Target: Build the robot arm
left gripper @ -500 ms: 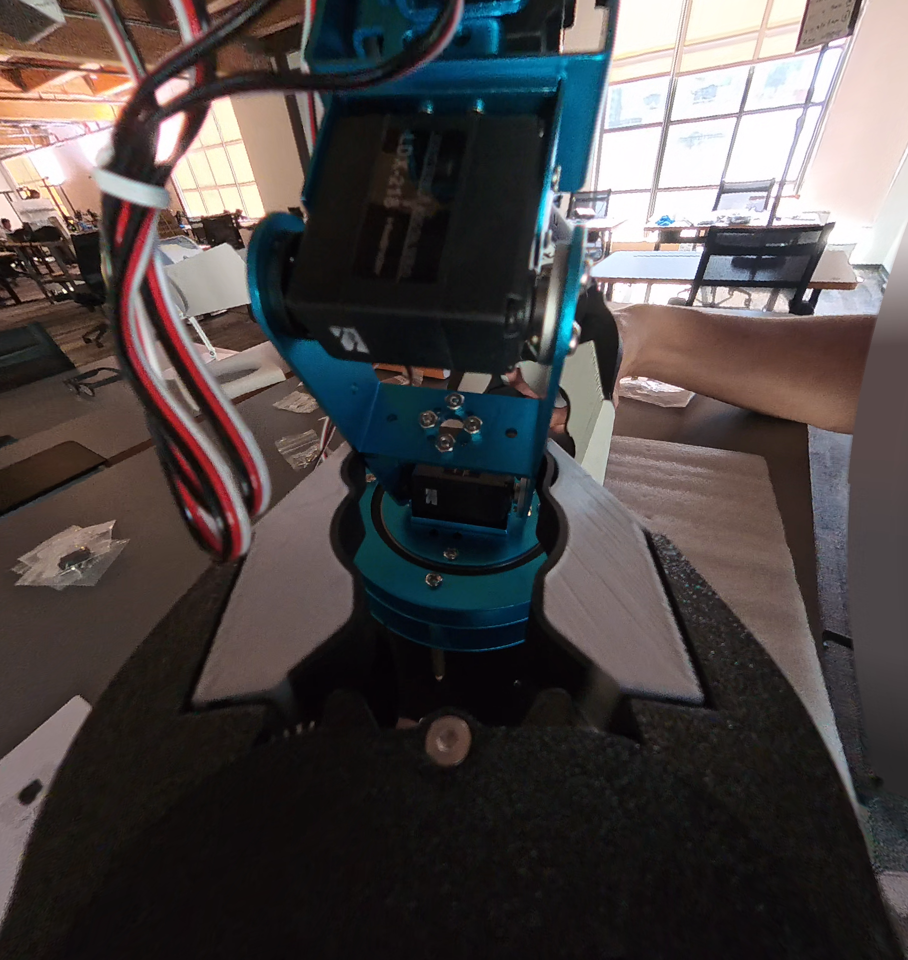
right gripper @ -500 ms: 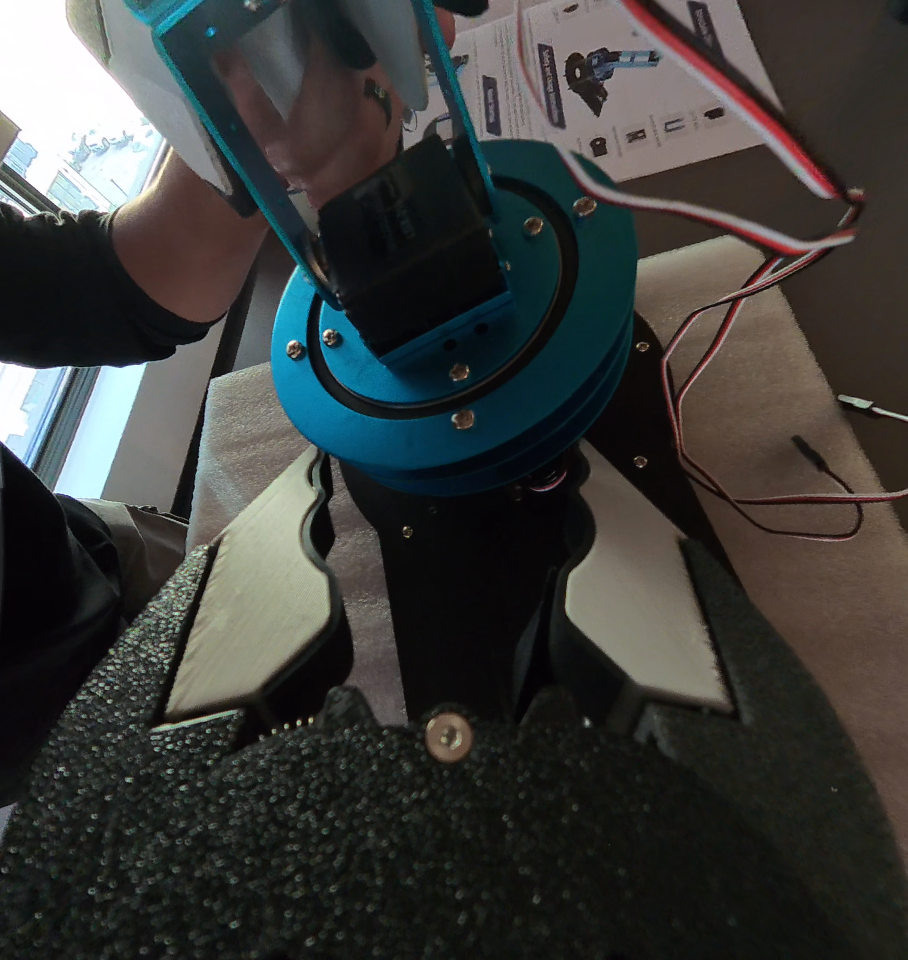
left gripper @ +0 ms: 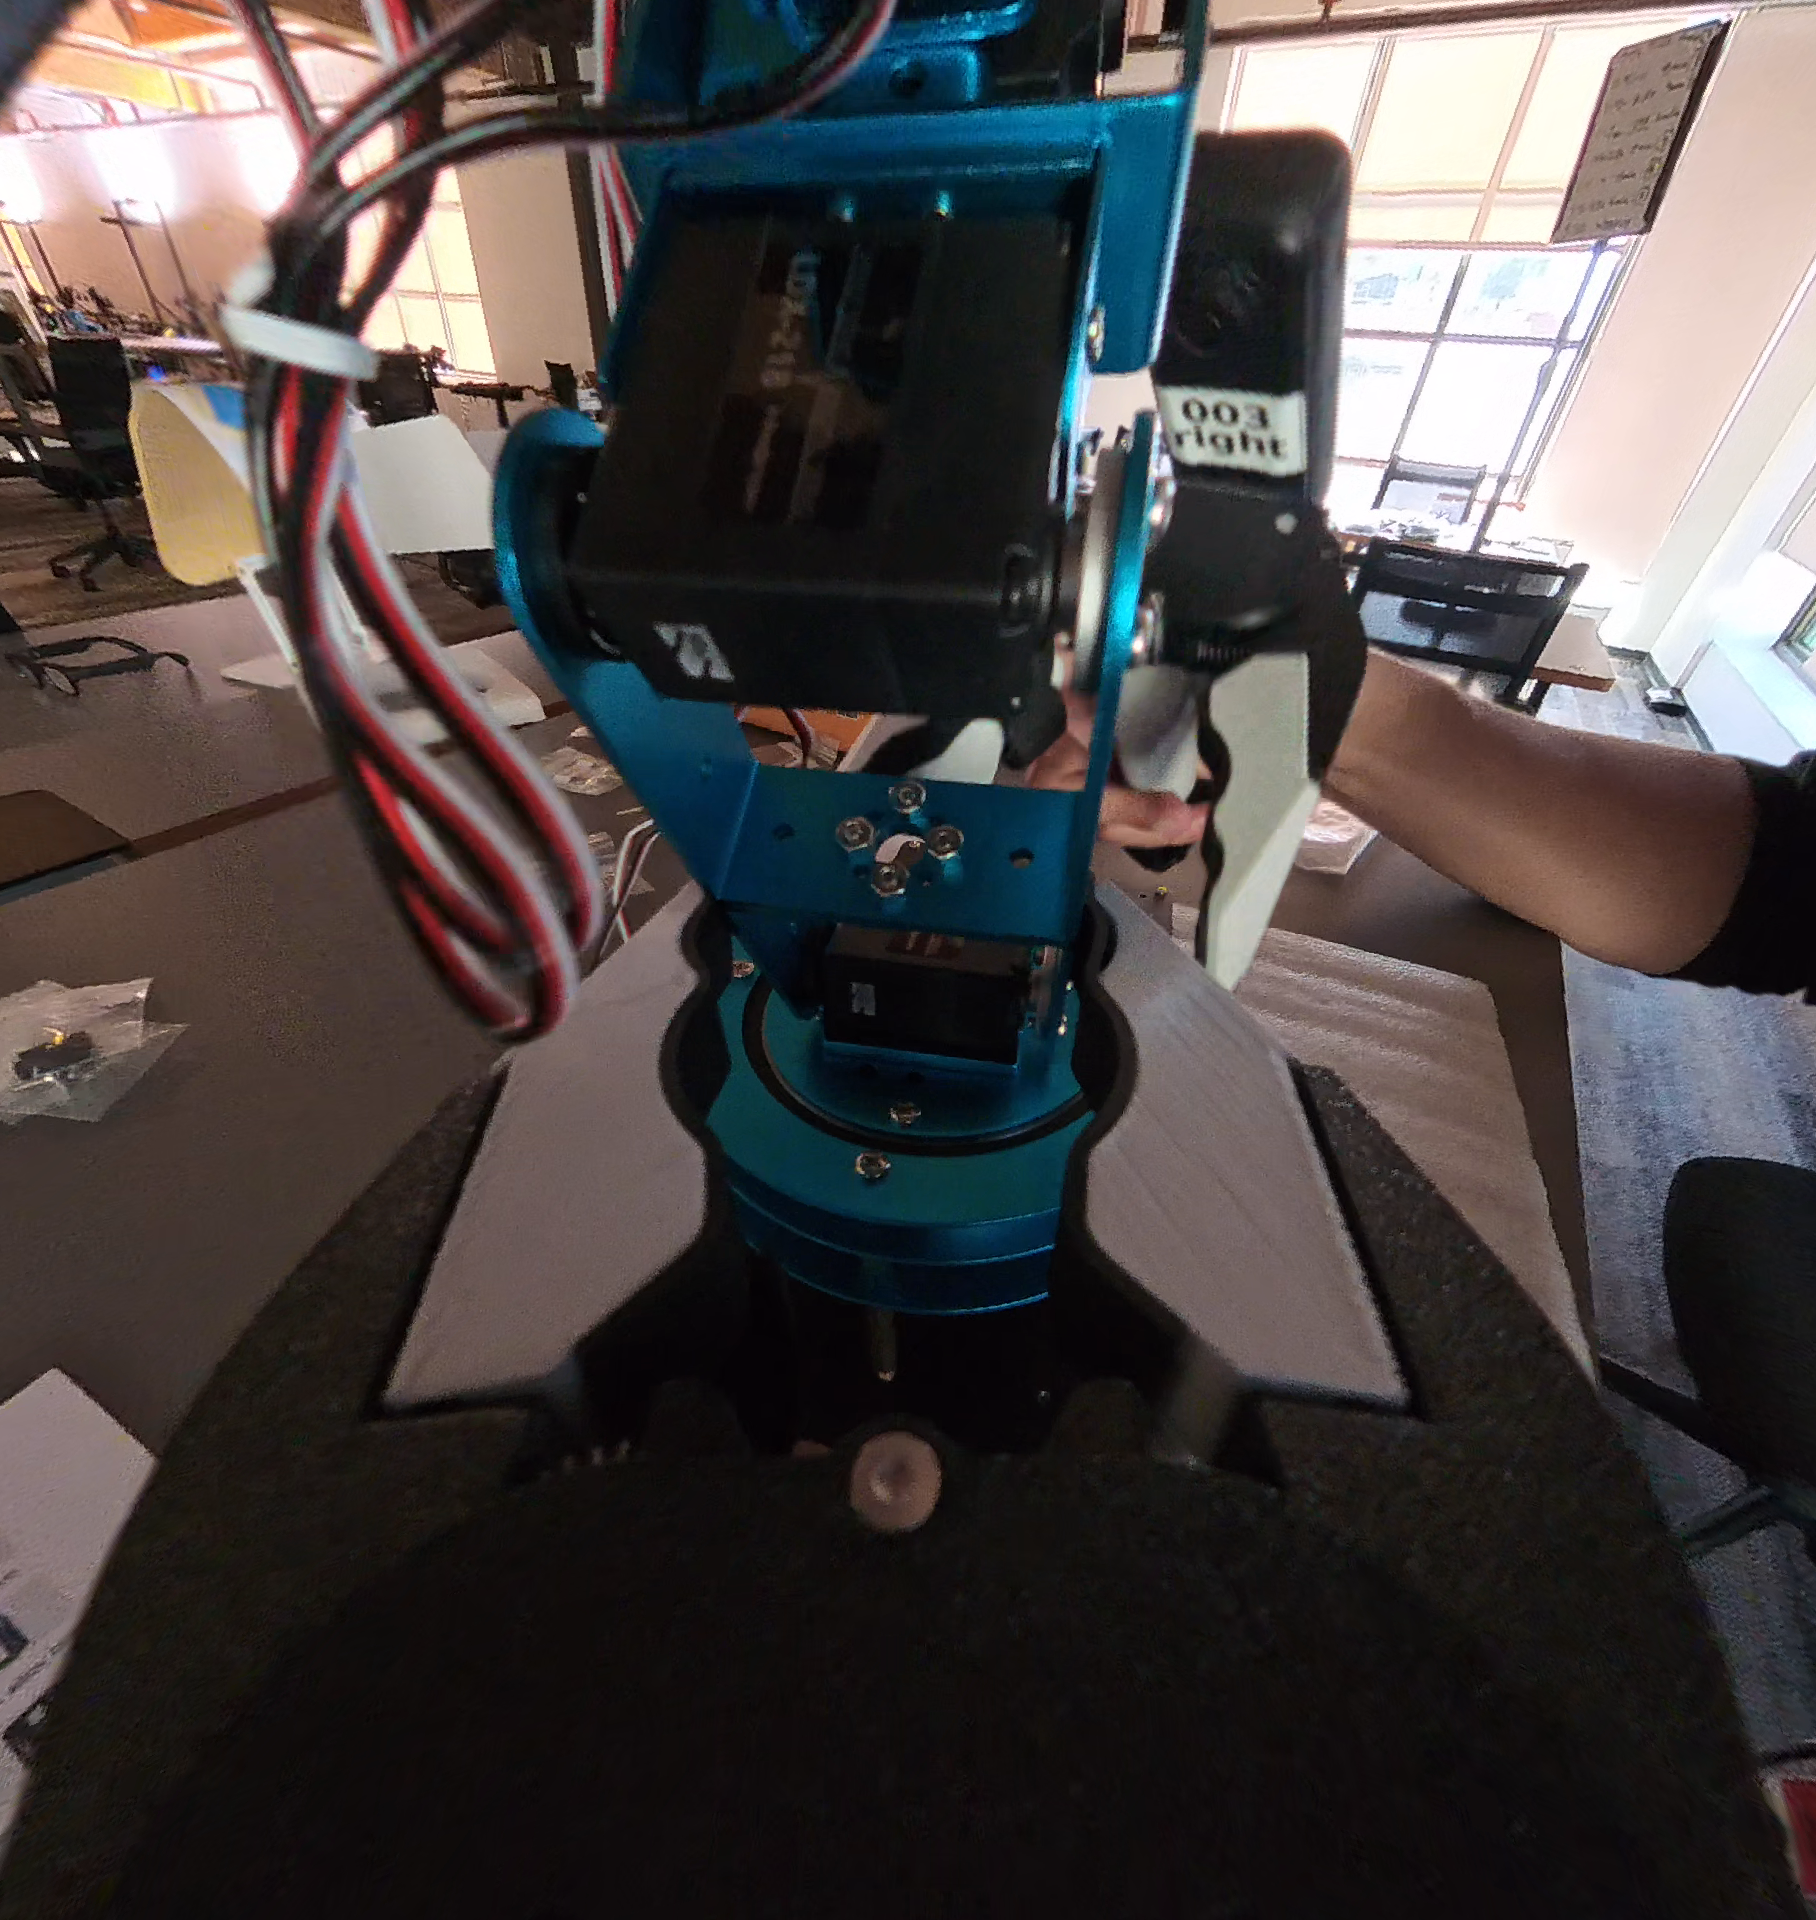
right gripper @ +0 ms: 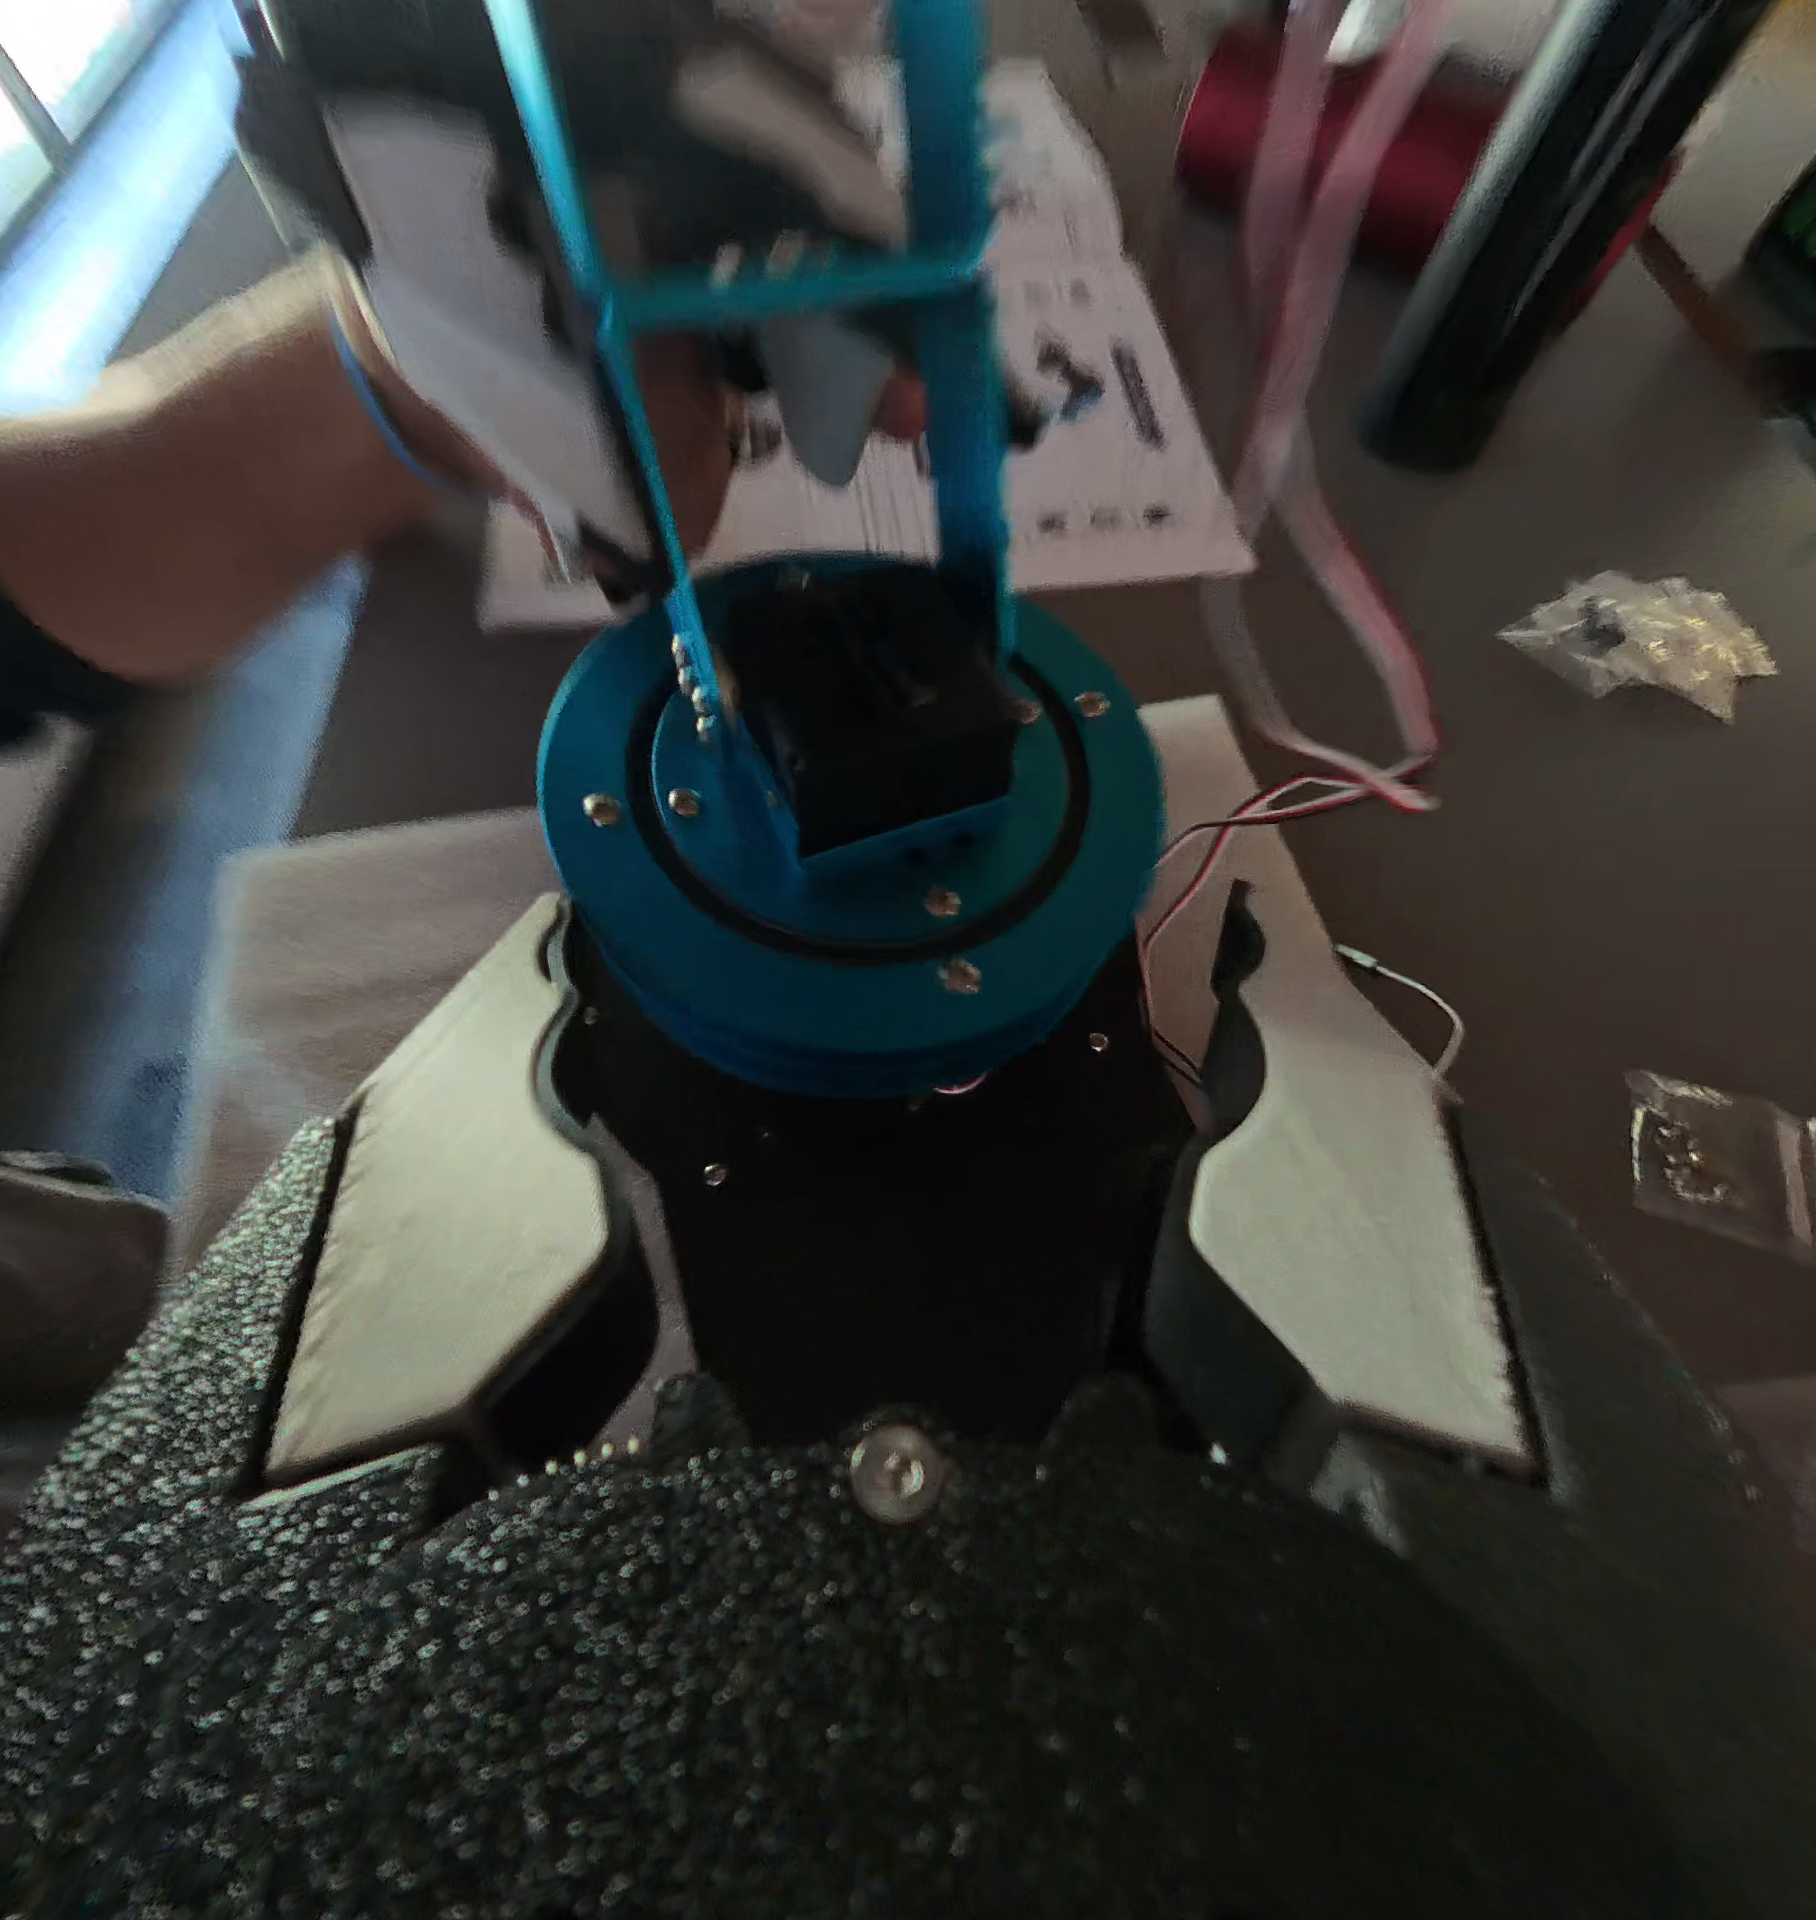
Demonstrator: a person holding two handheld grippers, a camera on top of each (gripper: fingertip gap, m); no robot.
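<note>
Clamping blue round base (left gripper: 888, 1195), left gripper (left gripper: 893, 977) fingers tight on both flanks; right gripper (right gripper: 888, 935) spread wide, fingers apart beside black plate (right gripper: 883, 1226) under base, touch unclear; servo bracket (left gripper: 883, 499) rising above; wire bundle (left gripper: 436, 790) hanging left; foam sheet (left gripper: 1403, 1049) beyond

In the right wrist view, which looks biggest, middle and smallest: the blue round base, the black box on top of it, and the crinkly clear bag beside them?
Largest to smallest, as they look:
1. blue round base
2. black box
3. crinkly clear bag, though it lies farther off, so its true size is unsure.
</note>
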